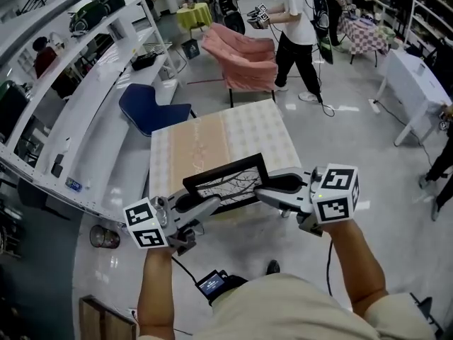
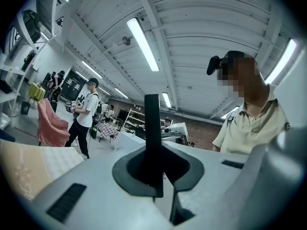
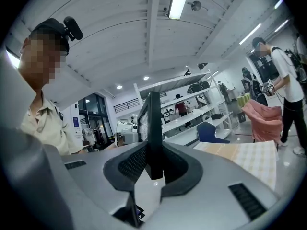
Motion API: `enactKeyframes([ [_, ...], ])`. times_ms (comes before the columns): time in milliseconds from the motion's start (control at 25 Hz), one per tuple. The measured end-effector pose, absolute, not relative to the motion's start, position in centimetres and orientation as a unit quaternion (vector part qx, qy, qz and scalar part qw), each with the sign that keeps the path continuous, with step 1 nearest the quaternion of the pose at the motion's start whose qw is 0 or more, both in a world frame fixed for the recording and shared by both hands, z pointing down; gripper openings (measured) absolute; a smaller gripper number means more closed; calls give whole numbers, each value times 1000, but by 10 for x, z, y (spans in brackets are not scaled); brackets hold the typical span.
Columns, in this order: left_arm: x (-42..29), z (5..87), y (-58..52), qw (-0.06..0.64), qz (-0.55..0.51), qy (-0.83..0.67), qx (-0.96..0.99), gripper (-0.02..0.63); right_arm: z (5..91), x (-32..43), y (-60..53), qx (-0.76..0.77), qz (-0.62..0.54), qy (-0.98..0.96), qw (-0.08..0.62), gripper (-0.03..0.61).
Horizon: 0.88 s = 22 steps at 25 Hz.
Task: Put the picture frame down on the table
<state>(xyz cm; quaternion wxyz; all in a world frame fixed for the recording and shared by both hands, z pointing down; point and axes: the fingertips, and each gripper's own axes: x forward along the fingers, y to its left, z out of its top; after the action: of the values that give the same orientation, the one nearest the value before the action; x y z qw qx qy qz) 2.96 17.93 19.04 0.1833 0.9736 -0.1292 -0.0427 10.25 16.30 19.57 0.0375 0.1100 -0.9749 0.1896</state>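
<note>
Item one, picture frame (image 1: 228, 181): black rim, pale print of bare branches, held tilted over the near edge of the desk (image 1: 212, 137), carried between my two tools; whether its lower edge touches the desk I cannot tell. Item two, my left hand-held gripper (image 1: 202, 205): clamped on the frame's lower left part. In the left gripper view the frame (image 2: 152, 128) stands as a thin dark bar pinched between the closed jaws of that hand-held gripper (image 2: 158, 174). Item three, my right hand-held gripper (image 1: 265, 190): clamped on the frame's right side. In the right gripper view the frame (image 3: 153, 128) shows edge-on, gripped between the ribbed pads of that hand-held gripper (image 3: 151, 174). Item four, desk: covered by a cloth with a beige band down the middle and pale checks at either side, bare beyond the frame. Item five, surroundings: a blue chair (image 1: 148, 108) off the desk's far left corner, a pink chair (image 1: 241, 55) past its far edge, white shelving (image 1: 71, 98) along the left, and a standing person (image 1: 297, 27) in a white shirt and dark trousers farther back.
</note>
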Motion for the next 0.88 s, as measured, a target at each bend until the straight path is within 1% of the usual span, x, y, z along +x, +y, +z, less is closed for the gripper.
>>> enactKeyframes([
  [480,42,193,141,181,-35,-88,979,35,199,115,129,155,193,-968,31,77],
  [880,-5,197,114,186,-40,-67,979,35,201,70,104,178,195,-964,39,77],
])
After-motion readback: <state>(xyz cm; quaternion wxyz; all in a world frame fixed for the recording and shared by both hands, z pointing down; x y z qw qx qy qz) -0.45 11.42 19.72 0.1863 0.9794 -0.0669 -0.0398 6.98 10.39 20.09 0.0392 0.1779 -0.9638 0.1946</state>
